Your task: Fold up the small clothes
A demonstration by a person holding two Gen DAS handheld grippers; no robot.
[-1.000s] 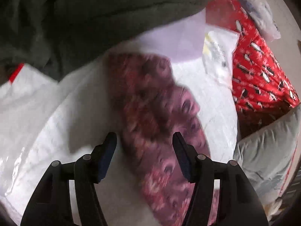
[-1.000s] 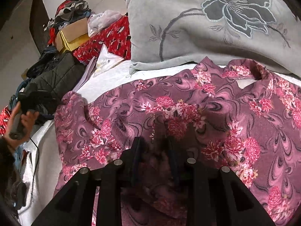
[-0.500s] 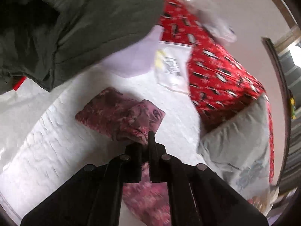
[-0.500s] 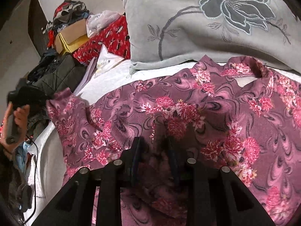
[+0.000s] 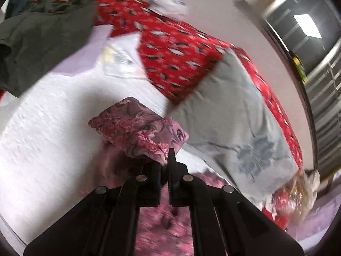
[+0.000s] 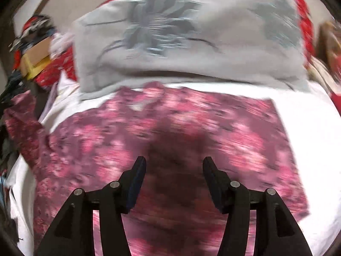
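A purple-pink floral garment lies spread on a white bed sheet, its neckline toward a grey pillow. My left gripper is shut on the garment's sleeve and holds it lifted above the sheet. My right gripper is open, its jaws wide apart just above the middle of the garment. The right wrist view is blurred by motion.
A grey pillow with a flower pattern lies behind the garment and also shows in the left wrist view. A red patterned cloth, a dark green jacket and white plastic bags lie at the bed's far side.
My left gripper shut on the sleeve and lifted it, swinging toward the pillow. My right gripper let go of the garment, opened and pulled back.
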